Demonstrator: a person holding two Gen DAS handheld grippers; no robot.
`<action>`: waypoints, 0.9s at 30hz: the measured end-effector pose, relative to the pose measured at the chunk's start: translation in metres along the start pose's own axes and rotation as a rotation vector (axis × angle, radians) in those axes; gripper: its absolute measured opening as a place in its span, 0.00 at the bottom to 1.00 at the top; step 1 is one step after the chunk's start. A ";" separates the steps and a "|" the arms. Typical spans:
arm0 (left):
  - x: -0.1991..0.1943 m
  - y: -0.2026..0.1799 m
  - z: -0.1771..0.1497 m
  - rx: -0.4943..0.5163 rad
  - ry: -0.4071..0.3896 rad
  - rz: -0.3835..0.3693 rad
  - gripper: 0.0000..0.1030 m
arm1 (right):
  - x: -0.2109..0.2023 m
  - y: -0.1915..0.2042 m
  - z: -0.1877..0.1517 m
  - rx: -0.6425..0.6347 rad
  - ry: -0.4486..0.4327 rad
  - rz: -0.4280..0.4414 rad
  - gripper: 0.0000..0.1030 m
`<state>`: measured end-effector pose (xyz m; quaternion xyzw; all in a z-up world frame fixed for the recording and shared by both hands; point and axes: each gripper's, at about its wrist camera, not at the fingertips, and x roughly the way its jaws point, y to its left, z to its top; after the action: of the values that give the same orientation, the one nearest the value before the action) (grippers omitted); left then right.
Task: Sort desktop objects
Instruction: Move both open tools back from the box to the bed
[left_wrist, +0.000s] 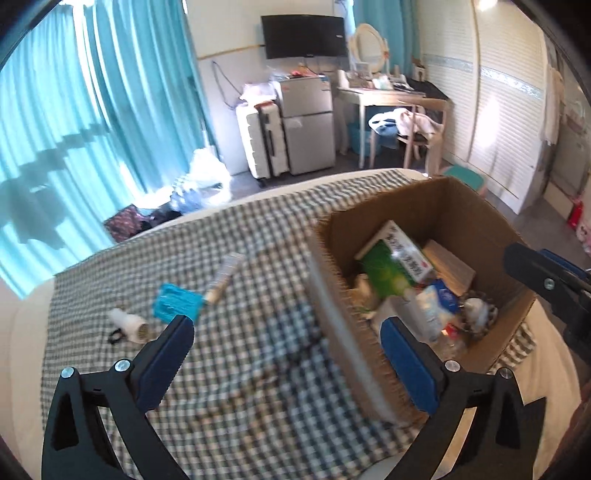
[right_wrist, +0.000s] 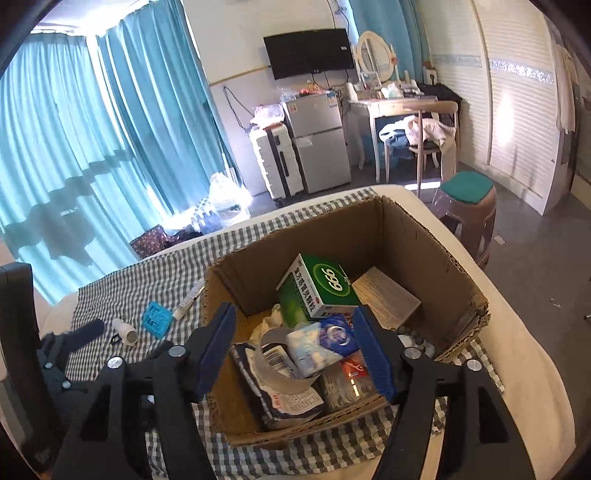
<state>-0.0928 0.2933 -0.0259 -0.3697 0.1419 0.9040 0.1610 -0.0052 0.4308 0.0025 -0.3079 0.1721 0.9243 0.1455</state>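
Where the checked cloth (right_wrist: 173, 273) covers the pale surface, an open cardboard box (right_wrist: 413, 236) fills the middle of the right wrist view, its brown walls raw-edged and its near rim low in the frame. Inside it a green medicine carton (right_wrist: 317, 291) leans on a tan card, with a blue-and-white packet (right_wrist: 325, 341), a roll of clear tape (right_wrist: 280, 354) and a printed sachet (right_wrist: 280, 398) piled nearer the lens. Left of the box on the cloth lie a turquoise card (right_wrist: 158, 319), a thin white tube (right_wrist: 190, 299) and a small white bottle (right_wrist: 125, 330) on its side, with a black loop just beside it.

Much of the left wrist view is blurred, so the box's near wall and the cloth in front of it smear together. Small items in the box's right corner are too muddled to name.

Both tools tilt downward. The right gripper (right_wrist: 295, 354) hangs over the box's near half, its blue pads parted and gripping nothing. The left gripper (left_wrist: 288, 350) stands spread wide over the cloth at the box's left wall, empty.
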 end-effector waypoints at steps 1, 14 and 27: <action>-0.005 0.010 -0.003 -0.009 -0.002 0.010 1.00 | -0.004 0.004 -0.003 -0.002 -0.012 0.002 0.72; -0.049 0.142 -0.064 -0.184 0.003 0.106 1.00 | -0.032 0.095 -0.041 -0.129 -0.026 0.149 0.76; -0.017 0.253 -0.129 -0.413 0.120 0.189 1.00 | 0.009 0.184 -0.076 -0.286 0.059 0.260 0.76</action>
<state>-0.1007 0.0119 -0.0676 -0.4328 -0.0025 0.9014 -0.0122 -0.0416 0.2356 -0.0179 -0.3274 0.0812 0.9410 -0.0253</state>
